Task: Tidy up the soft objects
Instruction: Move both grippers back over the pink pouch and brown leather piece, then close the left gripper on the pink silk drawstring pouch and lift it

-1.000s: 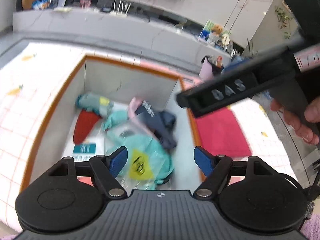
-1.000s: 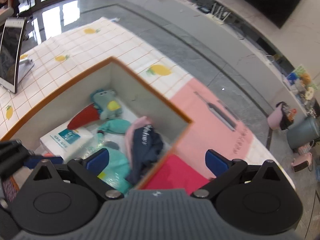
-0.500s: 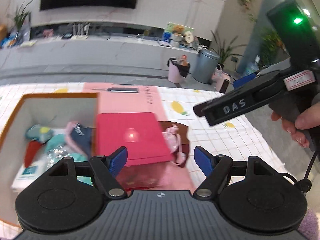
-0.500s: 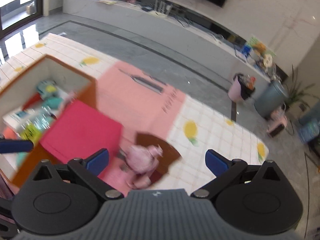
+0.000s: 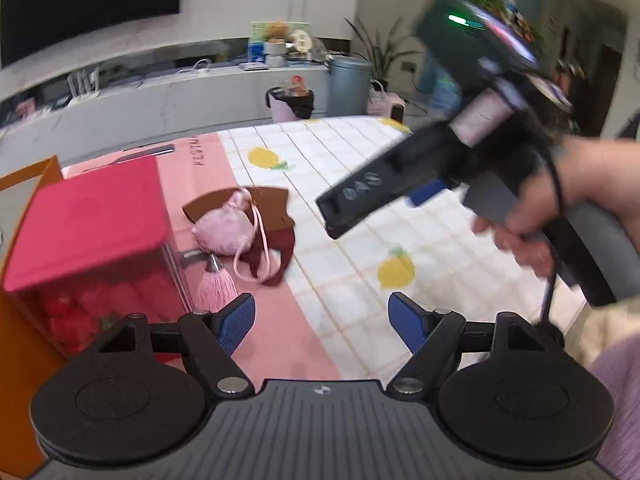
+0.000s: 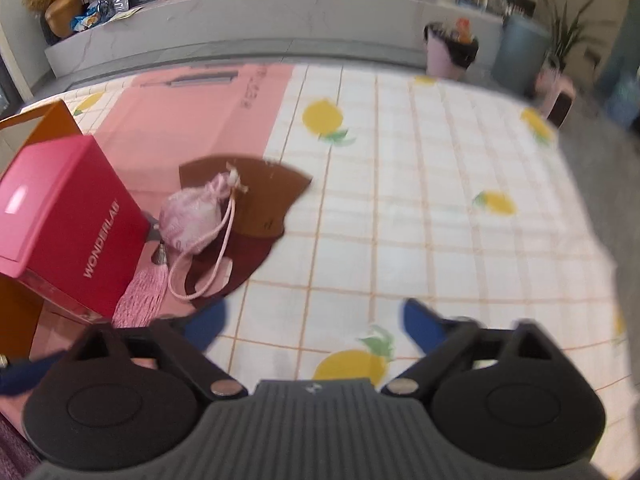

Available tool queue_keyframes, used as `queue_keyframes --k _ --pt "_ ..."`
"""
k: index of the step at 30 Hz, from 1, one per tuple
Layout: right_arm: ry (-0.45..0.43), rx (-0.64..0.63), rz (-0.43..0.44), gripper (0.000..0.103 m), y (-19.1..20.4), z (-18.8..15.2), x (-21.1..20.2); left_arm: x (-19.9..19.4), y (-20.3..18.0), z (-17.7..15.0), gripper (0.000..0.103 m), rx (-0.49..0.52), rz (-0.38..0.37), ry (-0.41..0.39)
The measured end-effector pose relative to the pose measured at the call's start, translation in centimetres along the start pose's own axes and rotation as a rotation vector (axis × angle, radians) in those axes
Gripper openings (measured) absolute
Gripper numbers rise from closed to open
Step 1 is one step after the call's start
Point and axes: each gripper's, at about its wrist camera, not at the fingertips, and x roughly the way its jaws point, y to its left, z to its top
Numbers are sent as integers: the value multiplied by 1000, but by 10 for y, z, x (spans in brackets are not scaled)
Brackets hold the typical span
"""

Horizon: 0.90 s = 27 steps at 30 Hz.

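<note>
1. Beside the red box (image 6: 60,216): pink drawstring pouch (image 6: 192,220), resting on a brown mat (image 6: 256,196), tassel trailing toward the camera.
2. Up and left of the right gripper (image 6: 314,326); nearer it than the left gripper (image 5: 322,322), by judgement.
3. Right jaws closing, empty; left wide apart, empty.

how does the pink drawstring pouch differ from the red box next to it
The pink drawstring pouch is soft, rounded and pale pink, with a looped cord and a tassel trailing off it; the red box is rigid, flat-sided and deep pink-red, with white lettering on its side. The pouch lies on a brown flat piece; the box stands far bigger. Both sit on the tablecloth.
</note>
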Motion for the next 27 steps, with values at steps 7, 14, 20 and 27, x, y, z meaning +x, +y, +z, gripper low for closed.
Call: queue_keyframes --k 7,14,20,27 --pt "41 75 131 67 10 9 36 6 -3 -18 89 62 47 -52" --pt "44 17 40 50 37 19 52 2 6 -22 89 40 52 -46" --pt "42 -69 -21 50 57 17 61 1 9 -22 89 15 56 -24" --pt "0 -85 -106 2 48 7 56 -5 13 -22 89 -16 61 -25"
